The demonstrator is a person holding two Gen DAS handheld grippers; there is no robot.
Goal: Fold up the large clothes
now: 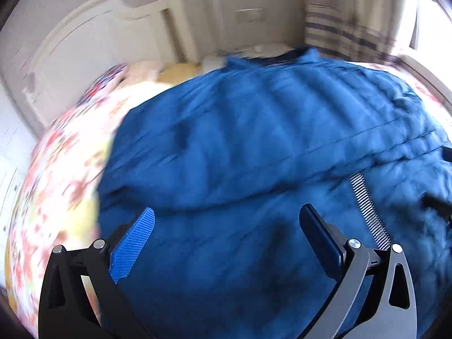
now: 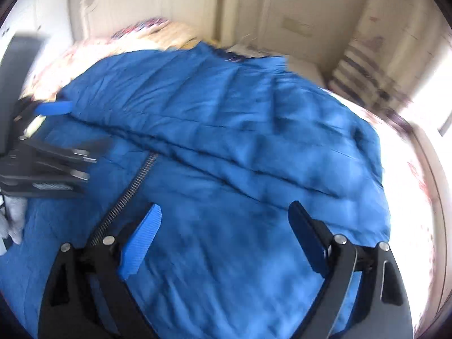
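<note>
Lying across bed: blue quilted jacket (image 1: pixel 254 147), spread wide, filling most of both wrist views, puffy bands running across it
Jacket zipper: metal teeth (image 1: pixel 370 212) showing at right of left wrist view, just beside right finger there; same teeth (image 2: pixel 124 197) running diagonally at left of right wrist view
Jacket top edge: dark collar lining at far end, towards headboard; blurred
Bed cover: floral bedspread (image 1: pixel 56 175), red and yellow on white, showing left of jacket in left wrist view and along far right edge in right wrist view
Left gripper (image 1: pixel 228 231): jaws standing wide apart over jacket, nothing between blue pads (image 1: pixel 132 245), no cloth pinched; pointing steeply down
Left gripper from other side: seen at left edge of right wrist view (image 2: pixel 56 141), above jacket near zipper, blurred
Right gripper (image 2: pixel 226 226): fingers spread wide, bare of cloth, jacket fabric underneath; contact with cloth not clear
Background: cream headboard (image 1: pixel 93 45) at back left, striped curtain (image 1: pixel 339 34) at back right, bright window beside it
Sharpness: both views smeared, fine detail lost
</note>
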